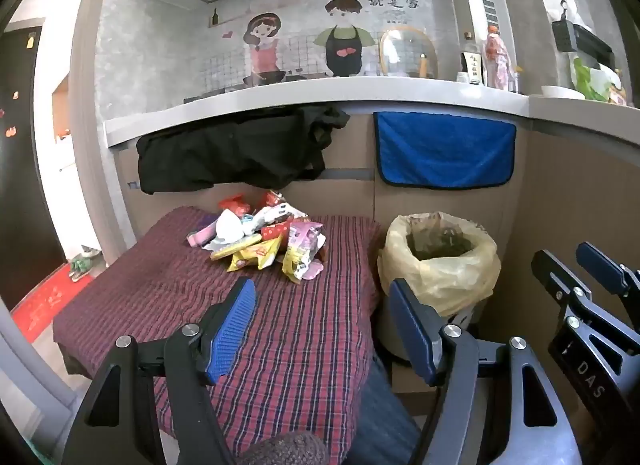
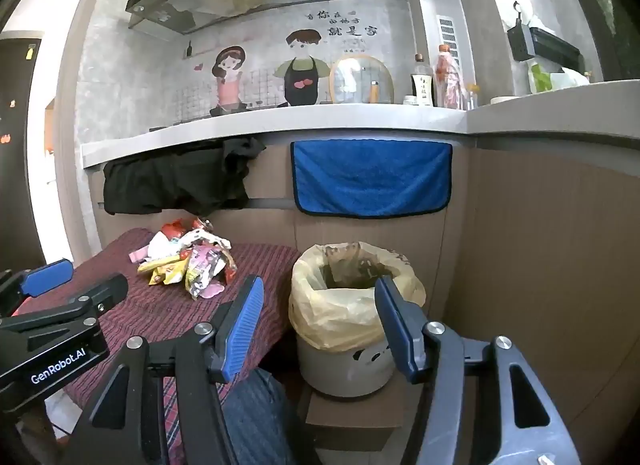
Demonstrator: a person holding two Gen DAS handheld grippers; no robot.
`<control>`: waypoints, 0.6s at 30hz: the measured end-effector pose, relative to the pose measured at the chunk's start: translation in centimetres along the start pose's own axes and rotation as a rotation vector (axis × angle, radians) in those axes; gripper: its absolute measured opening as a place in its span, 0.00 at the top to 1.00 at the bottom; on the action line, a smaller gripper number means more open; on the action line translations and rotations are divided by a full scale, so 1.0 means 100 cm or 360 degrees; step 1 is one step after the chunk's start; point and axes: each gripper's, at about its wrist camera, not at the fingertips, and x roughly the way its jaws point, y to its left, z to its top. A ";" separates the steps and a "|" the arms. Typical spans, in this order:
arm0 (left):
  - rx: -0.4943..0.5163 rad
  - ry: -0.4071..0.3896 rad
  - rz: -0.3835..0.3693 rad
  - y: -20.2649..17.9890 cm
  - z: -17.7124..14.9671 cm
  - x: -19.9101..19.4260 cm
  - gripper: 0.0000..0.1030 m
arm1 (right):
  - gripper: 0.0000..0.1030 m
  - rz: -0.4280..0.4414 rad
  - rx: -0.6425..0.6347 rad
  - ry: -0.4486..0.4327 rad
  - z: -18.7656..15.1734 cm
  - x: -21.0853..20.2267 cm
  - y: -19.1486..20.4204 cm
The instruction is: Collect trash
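Observation:
A pile of colourful snack wrappers [image 1: 264, 239] lies at the far end of a low table covered with a red plaid cloth [image 1: 280, 337]. It also shows in the right wrist view [image 2: 188, 261]. A trash bin lined with a yellowish bag [image 1: 440, 261] stands right of the table; it is also in the right wrist view [image 2: 348, 297]. My left gripper [image 1: 324, 325] is open and empty, above the near table edge. My right gripper [image 2: 320, 321] is open and empty, in front of the bin. Each gripper shows in the other's view: right [image 1: 572, 269], left [image 2: 76, 281].
A kitchen counter [image 1: 320, 101] runs behind, with a black cloth [image 1: 232, 153] and a blue towel [image 1: 444, 153] hanging from it. Bottles [image 2: 436, 81] stand on the counter. The bin rests on a cardboard box [image 2: 352, 413]. A knee in jeans [image 2: 256, 417] is below.

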 end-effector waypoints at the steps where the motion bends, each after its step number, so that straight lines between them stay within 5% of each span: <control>1: 0.0002 -0.0001 -0.0003 0.000 0.000 0.001 0.33 | 0.46 -0.0013 -0.0010 0.0000 0.000 0.001 0.000; 18: 0.0009 -0.0025 0.0022 -0.002 0.000 -0.002 0.33 | 0.46 0.0010 -0.0020 0.0000 0.002 -0.001 0.002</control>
